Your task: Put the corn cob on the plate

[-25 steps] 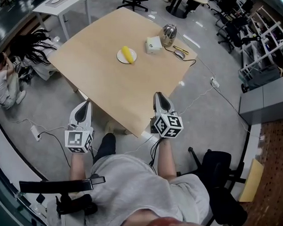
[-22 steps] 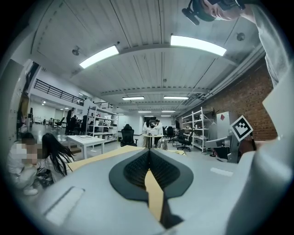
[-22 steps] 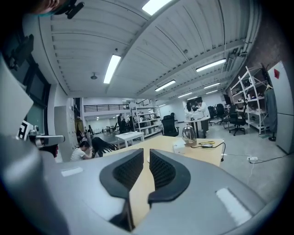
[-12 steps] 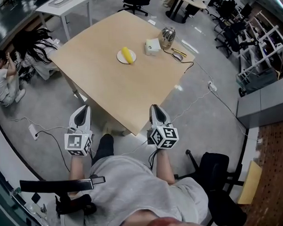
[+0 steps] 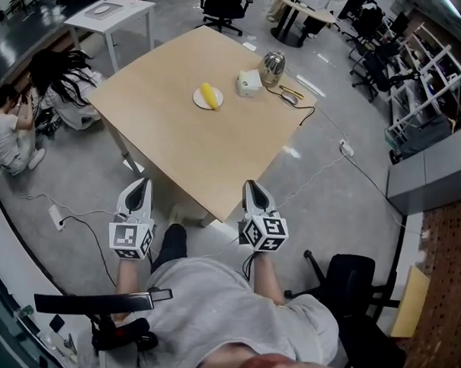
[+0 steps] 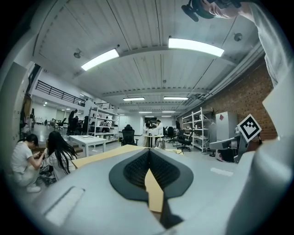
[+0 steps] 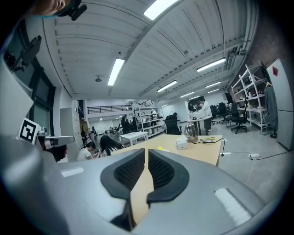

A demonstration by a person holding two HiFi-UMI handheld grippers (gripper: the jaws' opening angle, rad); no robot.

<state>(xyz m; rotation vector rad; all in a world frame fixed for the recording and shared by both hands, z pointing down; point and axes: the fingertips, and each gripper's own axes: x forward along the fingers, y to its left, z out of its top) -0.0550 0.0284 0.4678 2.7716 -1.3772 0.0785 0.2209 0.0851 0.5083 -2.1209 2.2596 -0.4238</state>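
Observation:
The yellow corn cob (image 5: 209, 95) lies on a small white plate (image 5: 197, 100) at the far middle of the wooden table (image 5: 183, 151). Both grippers hang off the table's near corner, far from the plate and close to the person's body. My left gripper (image 5: 142, 185) has its tips touching and holds nothing (image 6: 149, 153). My right gripper (image 5: 251, 186) shows a thin slit between its jaws, which are closing on nothing (image 7: 147, 152). In the right gripper view the corn cob (image 7: 160, 148) is a small yellow spot far ahead.
A white box (image 5: 248, 82), a shiny metal kettle (image 5: 272, 64) and a cabled mouse (image 5: 290, 97) sit at the table's far right. Two people (image 5: 18, 124) sit on the floor at the left. A black office chair (image 5: 357, 288) stands at the lower right, with cables across the floor.
Both grippers have drawn back from the table's near corner toward the person. The corn cob stays on the plate.

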